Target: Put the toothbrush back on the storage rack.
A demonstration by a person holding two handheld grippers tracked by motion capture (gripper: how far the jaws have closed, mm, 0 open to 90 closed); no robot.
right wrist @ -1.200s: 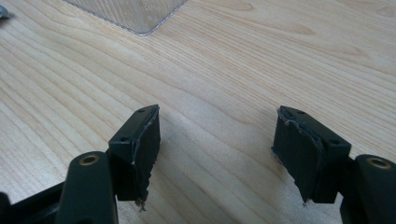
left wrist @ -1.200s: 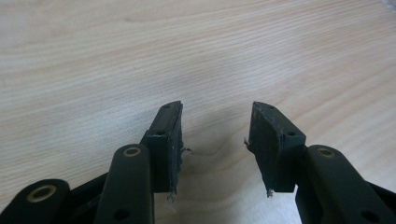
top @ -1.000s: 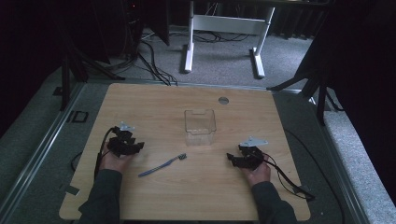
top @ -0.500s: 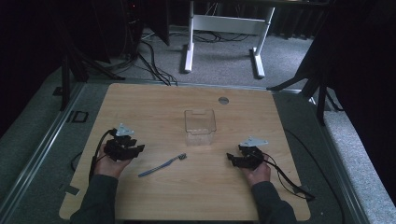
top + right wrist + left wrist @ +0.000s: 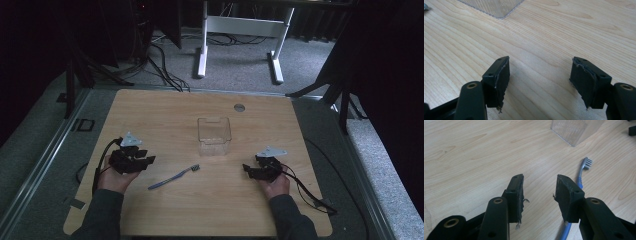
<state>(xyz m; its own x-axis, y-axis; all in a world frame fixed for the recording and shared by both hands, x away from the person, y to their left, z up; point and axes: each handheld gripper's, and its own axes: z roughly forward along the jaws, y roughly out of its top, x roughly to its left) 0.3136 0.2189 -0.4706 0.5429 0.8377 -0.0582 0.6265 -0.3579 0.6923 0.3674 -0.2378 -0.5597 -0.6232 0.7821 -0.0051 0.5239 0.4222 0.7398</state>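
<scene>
Two hand-held grippers, left (image 5: 150, 161) narrowing, right (image 5: 246, 170) wide, both empty, flank a slim blue toothbrush (image 5: 172, 177) on woodgrain.

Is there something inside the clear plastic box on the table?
The clear box looks empty: through its walls only the wooden table shows. The blue toothbrush lies outside, in front of it. Nothing covers its inside.
</scene>
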